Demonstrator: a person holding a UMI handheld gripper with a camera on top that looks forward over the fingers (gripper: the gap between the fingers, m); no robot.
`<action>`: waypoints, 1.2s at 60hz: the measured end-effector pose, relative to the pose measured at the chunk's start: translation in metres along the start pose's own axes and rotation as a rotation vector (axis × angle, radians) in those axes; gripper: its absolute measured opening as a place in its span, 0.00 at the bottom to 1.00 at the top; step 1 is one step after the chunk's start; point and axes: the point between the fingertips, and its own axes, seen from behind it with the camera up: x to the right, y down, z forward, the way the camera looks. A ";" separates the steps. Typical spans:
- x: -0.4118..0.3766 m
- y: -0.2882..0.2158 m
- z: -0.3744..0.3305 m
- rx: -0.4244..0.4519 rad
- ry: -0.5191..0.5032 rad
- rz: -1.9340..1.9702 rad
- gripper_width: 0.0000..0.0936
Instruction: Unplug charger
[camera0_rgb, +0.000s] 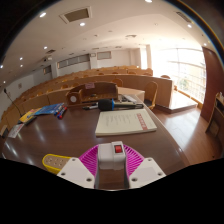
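Big lecture hall, dark wooden desk (60, 135) up front, and the gripper (113, 160) pinches a white charger (113, 155) with a red square on top, between its pink pads (92, 157).
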 end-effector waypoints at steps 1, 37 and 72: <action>0.005 -0.008 -0.007 -0.017 -0.009 0.011 0.37; 0.034 -0.006 -0.117 -0.078 0.151 -0.124 0.91; -0.099 0.058 -0.335 -0.042 0.214 -0.120 0.90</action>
